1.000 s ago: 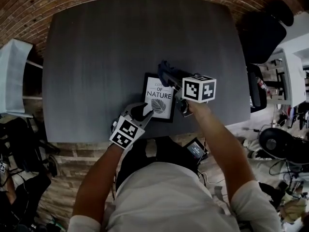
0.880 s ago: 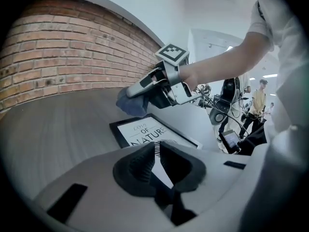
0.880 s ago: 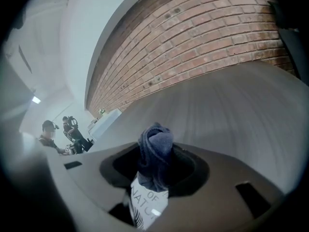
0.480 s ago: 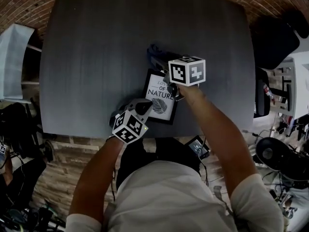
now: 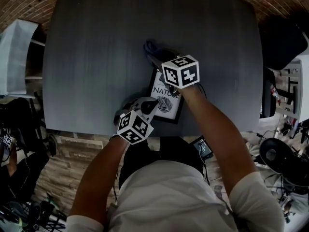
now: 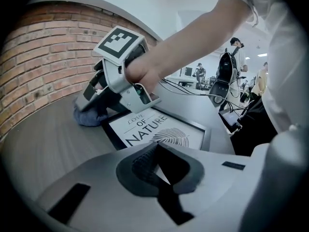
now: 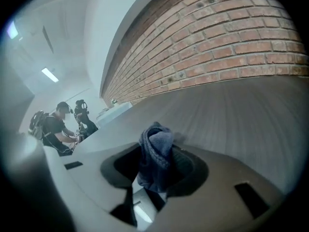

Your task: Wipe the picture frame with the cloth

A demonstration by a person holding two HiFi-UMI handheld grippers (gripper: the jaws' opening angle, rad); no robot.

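Note:
The black picture frame [image 5: 170,111], with a white "LOVE OF NATURE" leaf print, lies flat near the table's front edge. It also shows in the left gripper view [image 6: 159,132]. My left gripper [image 5: 149,106] [image 6: 157,151] is shut, its tips at the frame's near left corner. I cannot tell whether they pinch the frame's edge. My right gripper [image 5: 157,59] [image 7: 154,166] is shut on the bunched blue cloth [image 7: 155,153]. The cloth [image 5: 151,47] [image 6: 91,116] rests on the table just past the frame's far left corner.
The dark grey table [image 5: 96,57] stands against a brick wall [image 7: 231,47]. A black chair [image 5: 282,37] is at the right and a white shelf [image 5: 17,57] at the left. People stand in the room behind [image 7: 55,127].
The right gripper has carried the cloth leftward over the frame's far end to beyond its far left corner. The left gripper has stayed at the near left corner.

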